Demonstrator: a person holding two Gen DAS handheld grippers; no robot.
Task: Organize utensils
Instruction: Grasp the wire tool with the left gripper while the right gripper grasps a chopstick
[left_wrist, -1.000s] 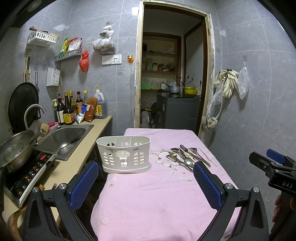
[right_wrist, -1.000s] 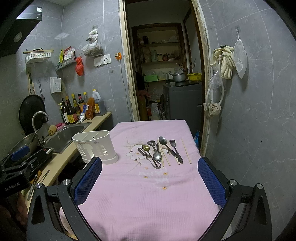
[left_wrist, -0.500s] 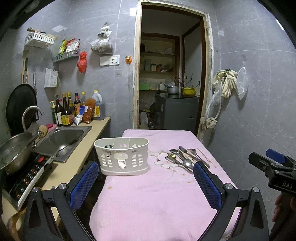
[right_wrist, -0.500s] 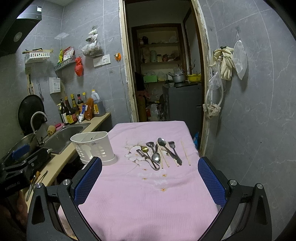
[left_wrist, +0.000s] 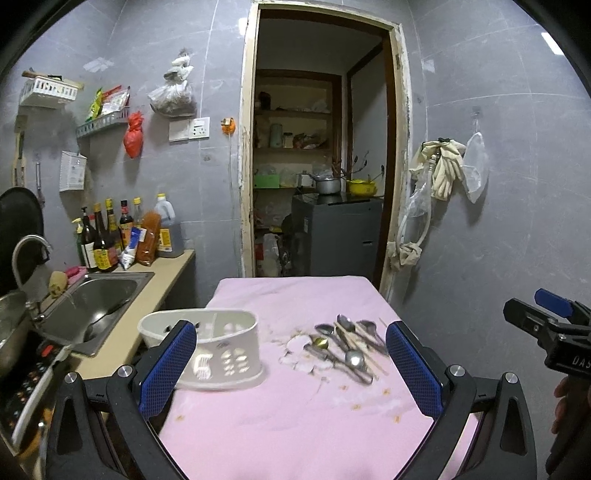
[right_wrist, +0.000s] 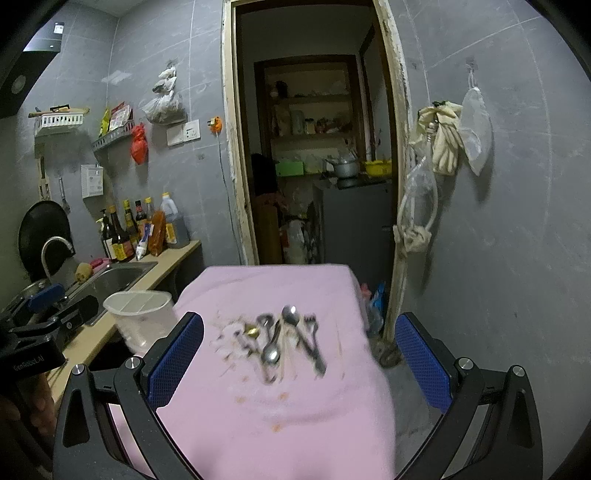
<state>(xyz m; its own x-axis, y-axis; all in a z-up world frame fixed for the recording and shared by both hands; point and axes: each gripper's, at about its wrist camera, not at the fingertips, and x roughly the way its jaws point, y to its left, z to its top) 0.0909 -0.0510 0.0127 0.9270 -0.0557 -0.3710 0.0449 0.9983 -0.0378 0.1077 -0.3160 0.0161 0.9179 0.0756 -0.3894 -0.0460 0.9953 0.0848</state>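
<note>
A pile of metal spoons, a fork and chopsticks (left_wrist: 349, 347) lies on the pink tablecloth (left_wrist: 295, 413), right of centre; it also shows in the right wrist view (right_wrist: 284, 341). A white slotted utensil caddy (left_wrist: 218, 350) stands at the table's left edge, also in the right wrist view (right_wrist: 142, 317). My left gripper (left_wrist: 291, 373) is open and empty, above the near table, its left finger in front of the caddy. My right gripper (right_wrist: 299, 363) is open and empty, facing the utensils from the near side.
A counter with a steel sink (left_wrist: 88, 310), faucet, pot and sauce bottles (left_wrist: 110, 236) runs along the left. A doorway (left_wrist: 317, 177) opens behind the table. Gloves and bags (left_wrist: 443, 173) hang on the right wall. The table's right edge drops to the floor (right_wrist: 391, 354).
Both grippers have moved forward and tilted down toward the table; the utensils and caddy sit lower and closer in both views. Both stay open. Nothing on the table has moved.
</note>
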